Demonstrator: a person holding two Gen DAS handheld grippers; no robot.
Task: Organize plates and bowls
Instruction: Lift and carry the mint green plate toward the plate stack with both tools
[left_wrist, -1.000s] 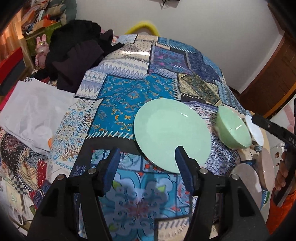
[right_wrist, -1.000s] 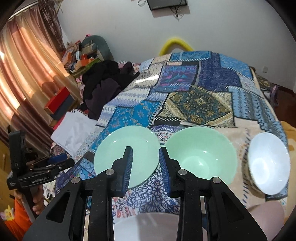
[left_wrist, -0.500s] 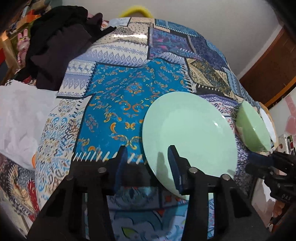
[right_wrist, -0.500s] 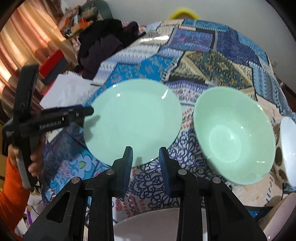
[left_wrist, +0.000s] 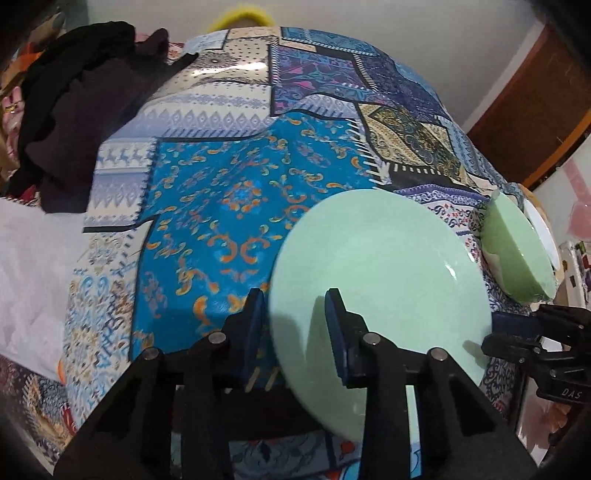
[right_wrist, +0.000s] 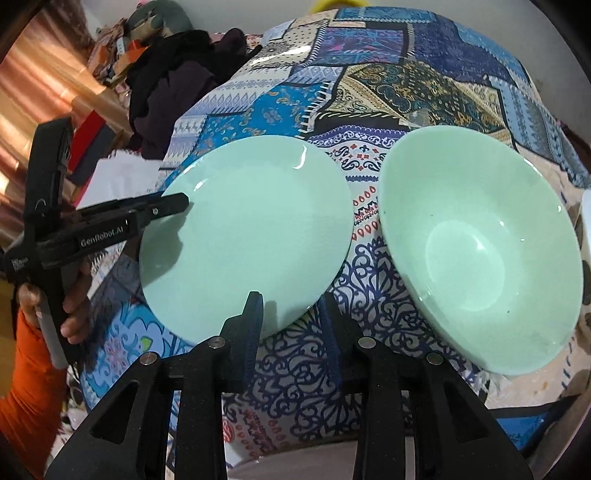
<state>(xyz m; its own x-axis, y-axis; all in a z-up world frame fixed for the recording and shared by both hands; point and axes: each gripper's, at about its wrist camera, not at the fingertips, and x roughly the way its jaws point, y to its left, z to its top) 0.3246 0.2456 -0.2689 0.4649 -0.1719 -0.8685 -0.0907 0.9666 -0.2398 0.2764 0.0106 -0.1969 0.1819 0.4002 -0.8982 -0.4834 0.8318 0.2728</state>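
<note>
A pale green plate (left_wrist: 380, 273) (right_wrist: 247, 236) lies on the patchwork cloth. A green bowl (right_wrist: 480, 251) (left_wrist: 517, 251) stands just right of it. My left gripper (left_wrist: 295, 328) is open, its fingers straddling the plate's near-left rim, one above, one outside; it shows in the right wrist view (right_wrist: 177, 203) at the plate's left edge. My right gripper (right_wrist: 291, 321) is open, its fingers straddling the plate's near edge; it shows in the left wrist view (left_wrist: 517, 328). I cannot tell if either touches the plate.
A white bowl (left_wrist: 539, 232) sits beyond the green bowl. Dark clothes (left_wrist: 74, 110) are heaped at the far left of the cloth. A white sheet (left_wrist: 33, 273) lies at the left. A pale dish rim (right_wrist: 288, 465) shows below my right gripper.
Both grippers have moved in low onto the green plate from opposite sides. The left gripper's jaws have narrowed from wide open. The plate and bowls have not moved.
</note>
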